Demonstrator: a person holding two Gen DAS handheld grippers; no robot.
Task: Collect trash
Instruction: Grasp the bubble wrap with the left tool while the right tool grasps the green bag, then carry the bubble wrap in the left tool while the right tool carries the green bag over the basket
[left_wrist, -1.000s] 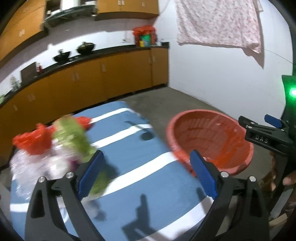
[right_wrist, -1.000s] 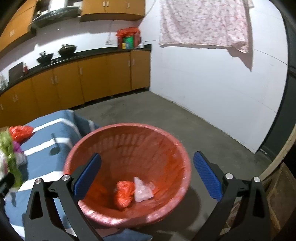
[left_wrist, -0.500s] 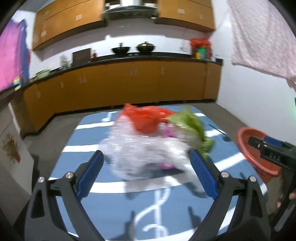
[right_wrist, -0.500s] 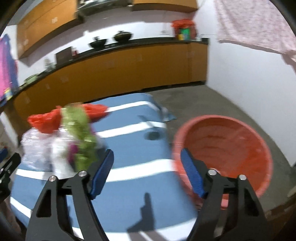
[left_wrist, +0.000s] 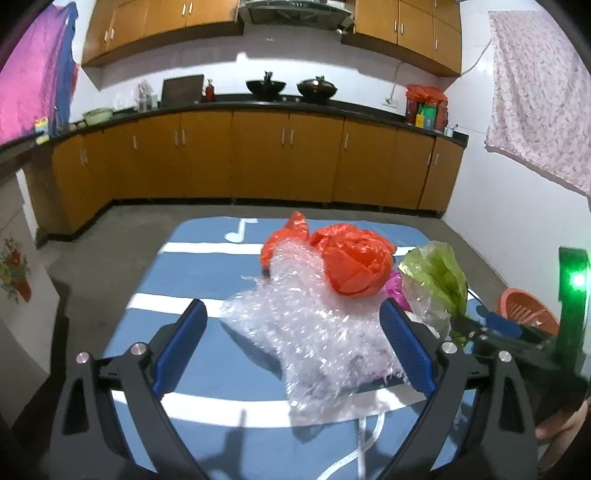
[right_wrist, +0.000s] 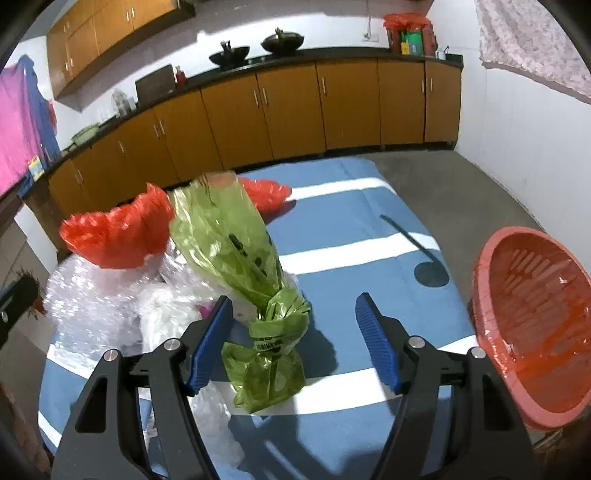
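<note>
Left gripper has been swung from the red basket to the bubble wrap, now framed between open jaws. Right gripper has been brought from the basket to the green bag.

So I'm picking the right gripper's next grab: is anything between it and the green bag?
Nothing visible. The right gripper is open, with the green bag's knotted lower part between its fingers. The bubble wrap lies left.
</note>
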